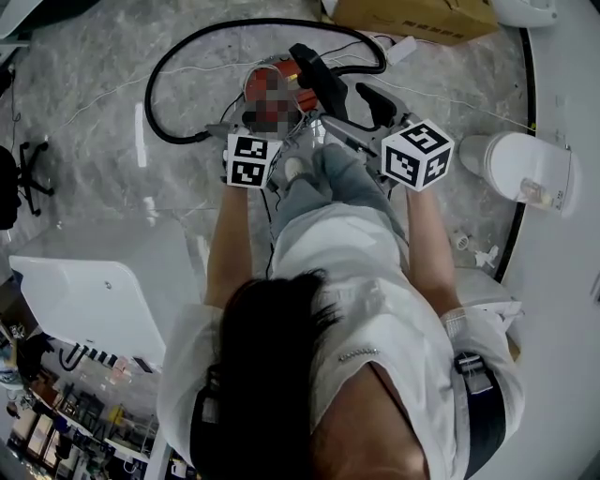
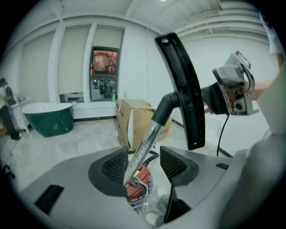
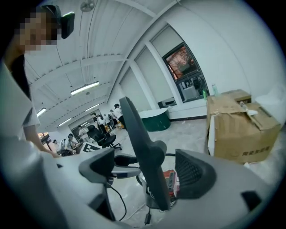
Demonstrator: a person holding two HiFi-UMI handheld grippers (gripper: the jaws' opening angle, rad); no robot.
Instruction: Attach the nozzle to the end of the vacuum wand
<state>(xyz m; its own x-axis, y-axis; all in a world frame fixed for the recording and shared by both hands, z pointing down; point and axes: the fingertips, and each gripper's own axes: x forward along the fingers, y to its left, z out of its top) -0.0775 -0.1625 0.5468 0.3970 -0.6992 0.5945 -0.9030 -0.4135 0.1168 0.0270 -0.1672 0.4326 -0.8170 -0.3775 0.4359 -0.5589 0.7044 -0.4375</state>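
Note:
The black floor nozzle (image 2: pixel 183 89) sits on a black elbow at the top of the metal wand (image 2: pixel 145 141), which rises from the red vacuum body (image 2: pixel 136 187). In the left gripper view my left gripper (image 2: pixel 147 166) is open, its jaws either side of the wand with the pads off it. My right gripper (image 3: pixel 147 169) is open too, and the nozzle (image 3: pixel 143 152) stands between its jaws, touching neither. In the head view both grippers, the left (image 1: pixel 267 131) and the right (image 1: pixel 354 114), hover over the vacuum (image 1: pixel 281 89), which is partly hidden.
A black hose (image 1: pixel 164 89) loops over the marble floor at the left. A cardboard box (image 1: pixel 412 14) lies beyond the vacuum, a white round tub (image 1: pixel 520 164) stands at the right, and a green tub (image 2: pixel 49 118) farther off. People and office chairs (image 3: pixel 100 134) are in the background.

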